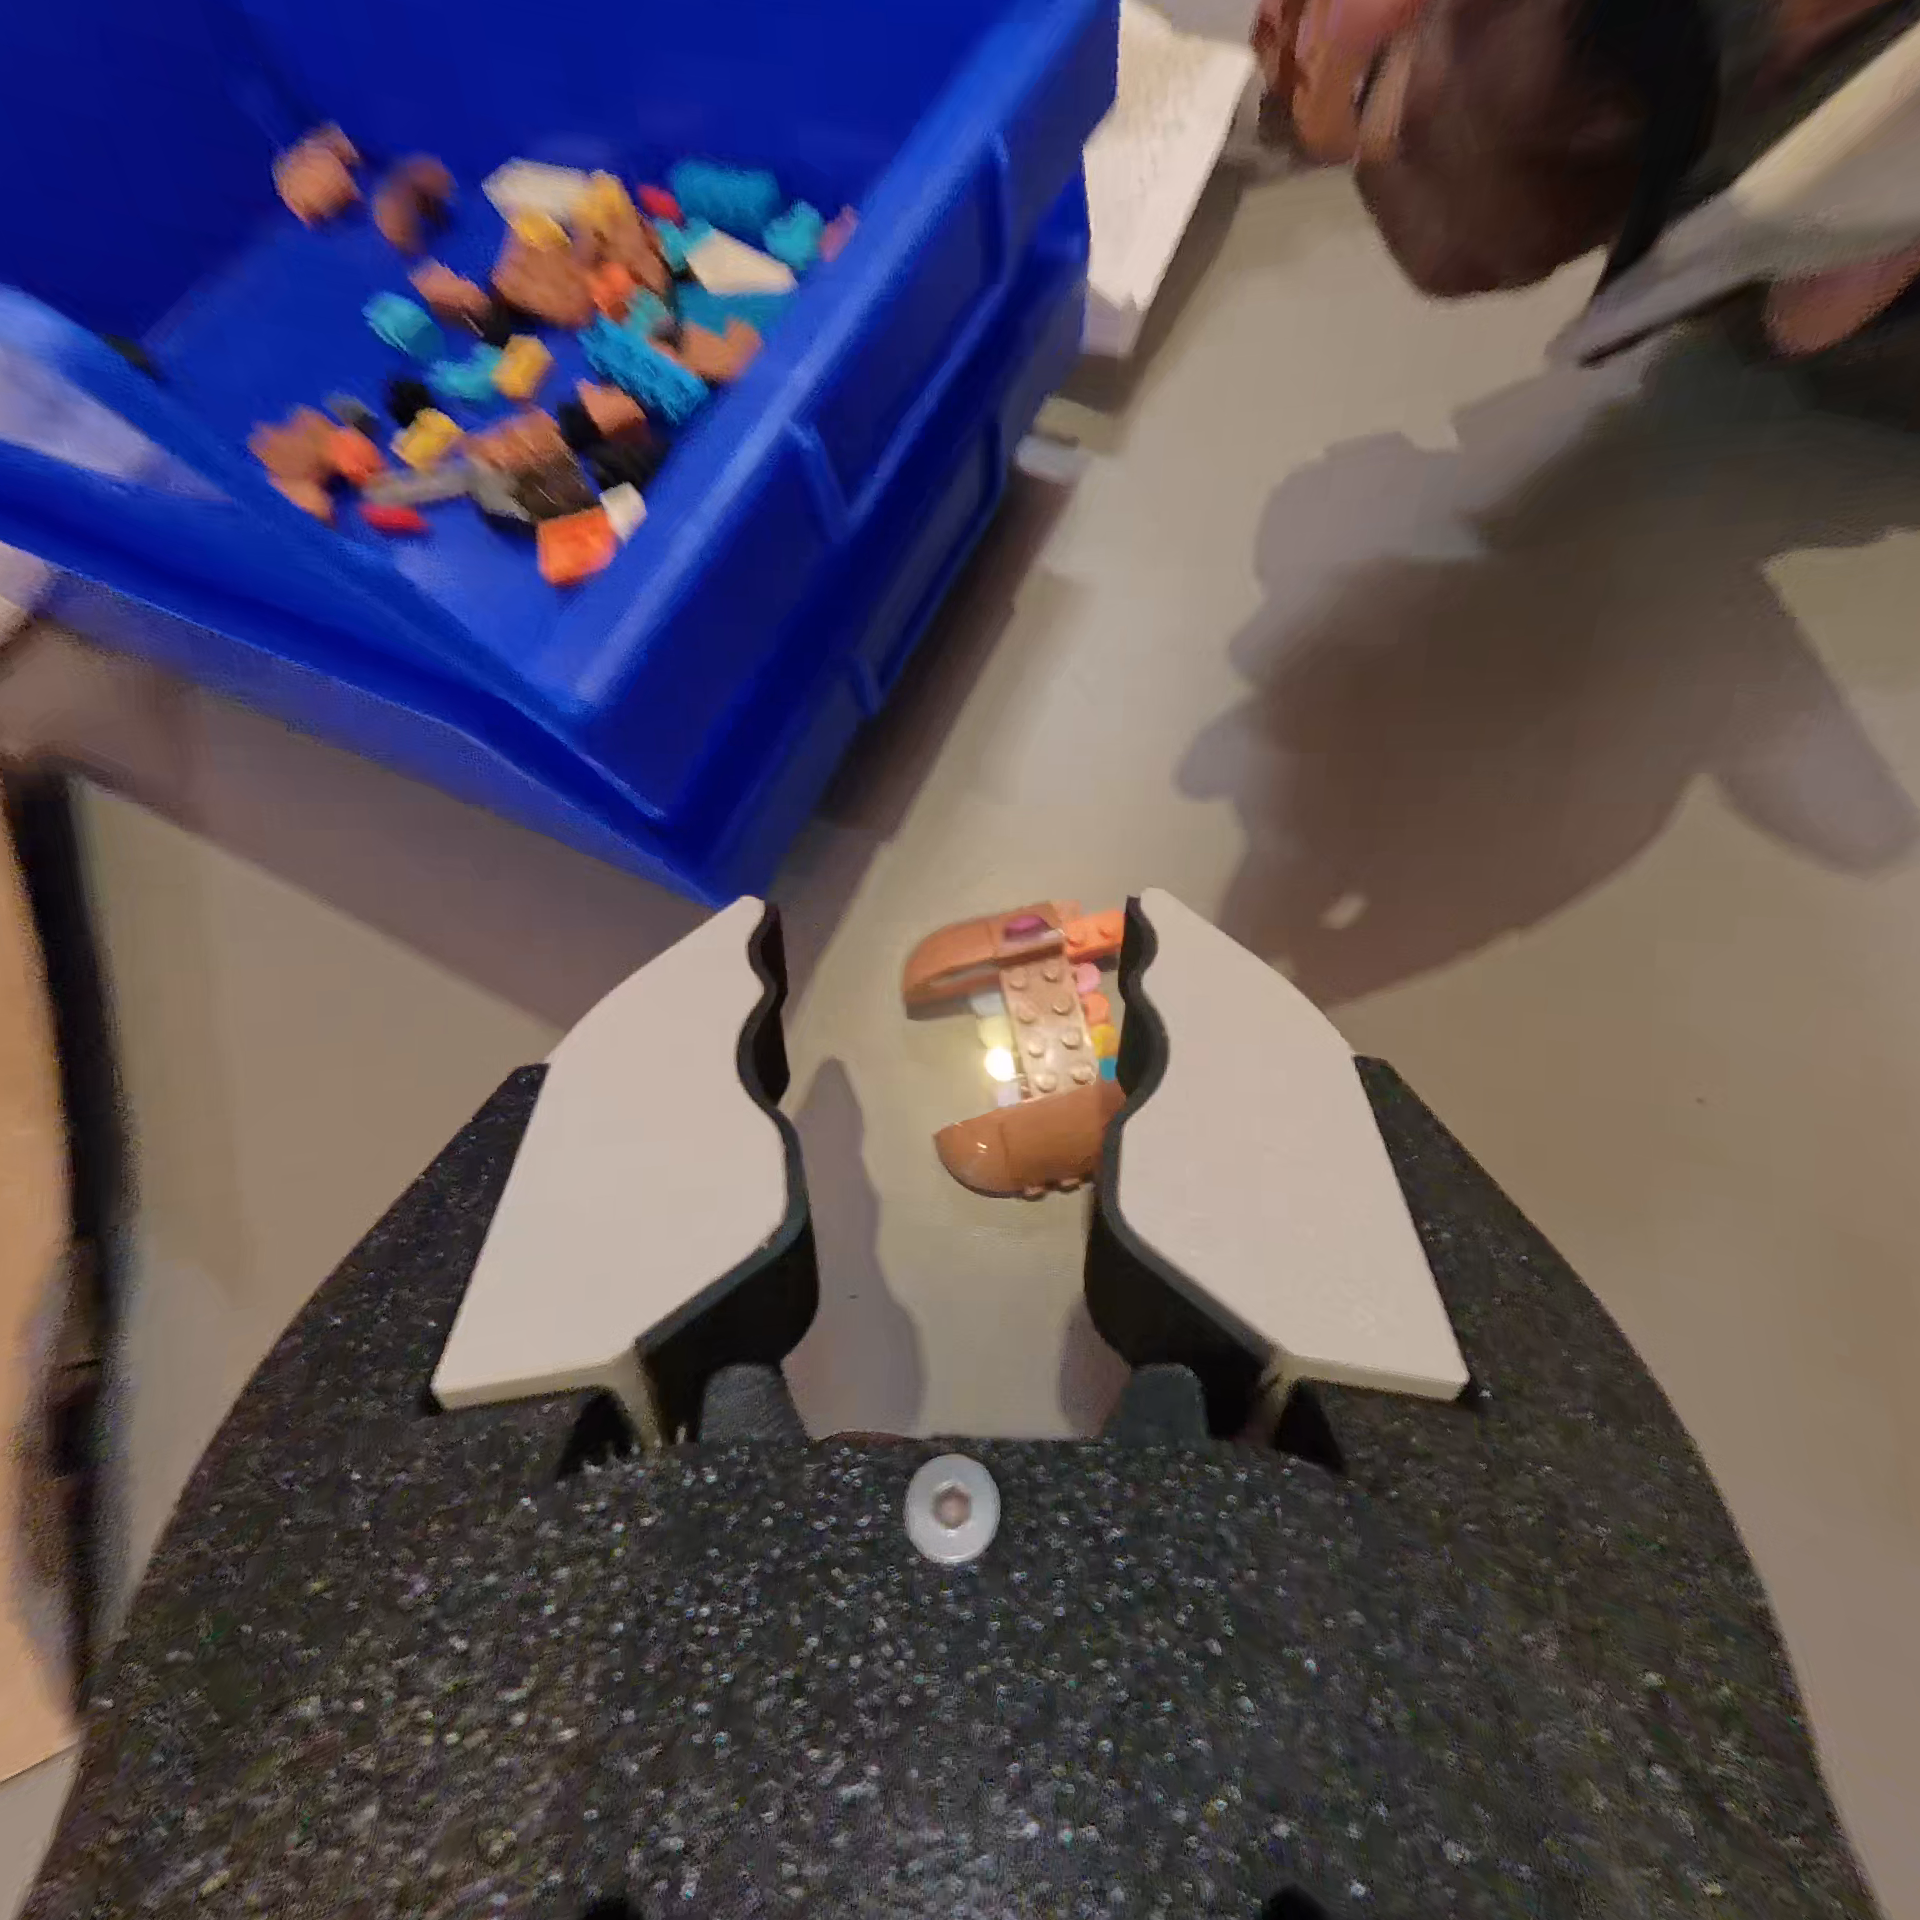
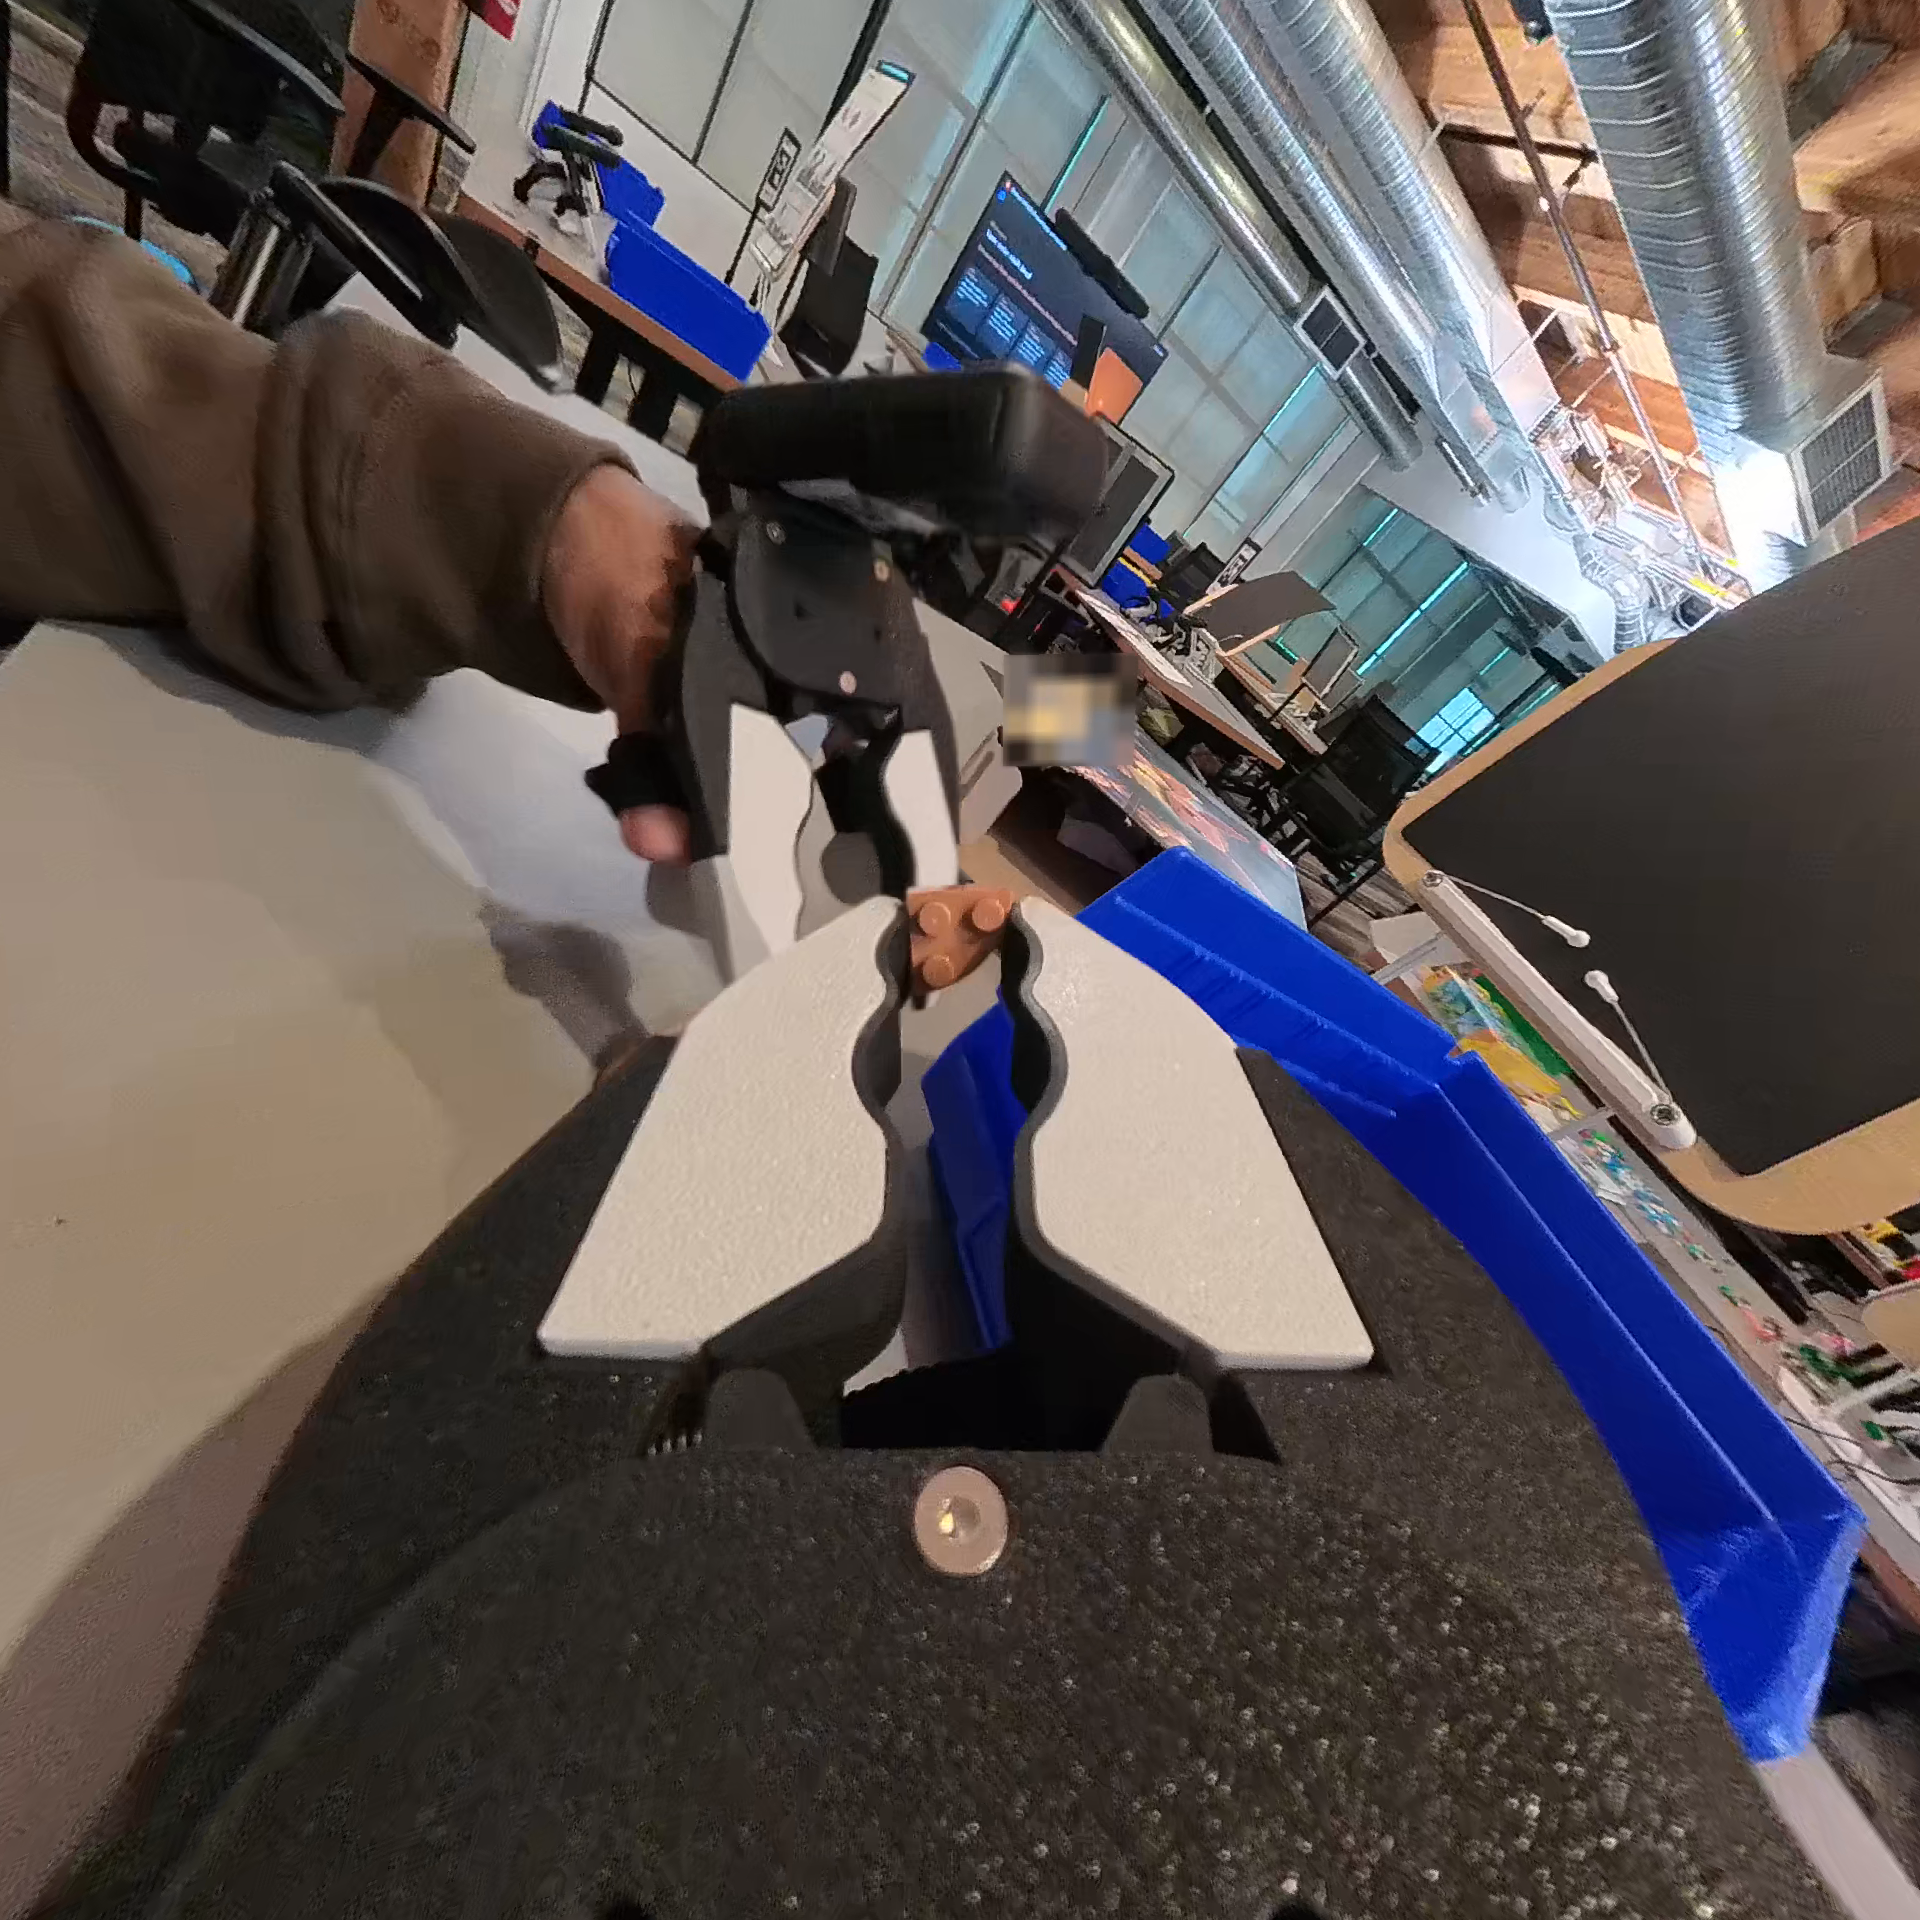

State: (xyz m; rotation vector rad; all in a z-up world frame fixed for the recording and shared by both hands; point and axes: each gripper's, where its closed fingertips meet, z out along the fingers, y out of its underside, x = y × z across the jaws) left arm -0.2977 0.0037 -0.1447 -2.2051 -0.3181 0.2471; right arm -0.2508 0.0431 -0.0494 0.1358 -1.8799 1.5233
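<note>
In the left wrist view my left gripper [image 1: 951,914] is open, pointing down at the grey table [image 1: 1455,1143]. A small built brick model [image 1: 1023,1049], brown with curved ends, a tan studded plate and small pastel pieces, lies between the fingers, close against the right finger [image 1: 1226,1091]. In the right wrist view my right gripper [image 2: 958,920] is shut on a small brown studded plate brick [image 2: 951,940] at its tips, held above the table. The left gripper [image 2: 821,790] shows just beyond it, held by a hand [image 2: 613,613] in a brown sleeve.
A blue bin [image 1: 727,644] with several loose coloured bricks [image 1: 540,343] stands to the upper left of the left gripper; its rim [image 2: 1455,1122] runs along the right in the right wrist view. A blurred hand [image 1: 1455,135] with the right gripper is at top right. Tip to tip, the grippers are about 11 cm apart.
</note>
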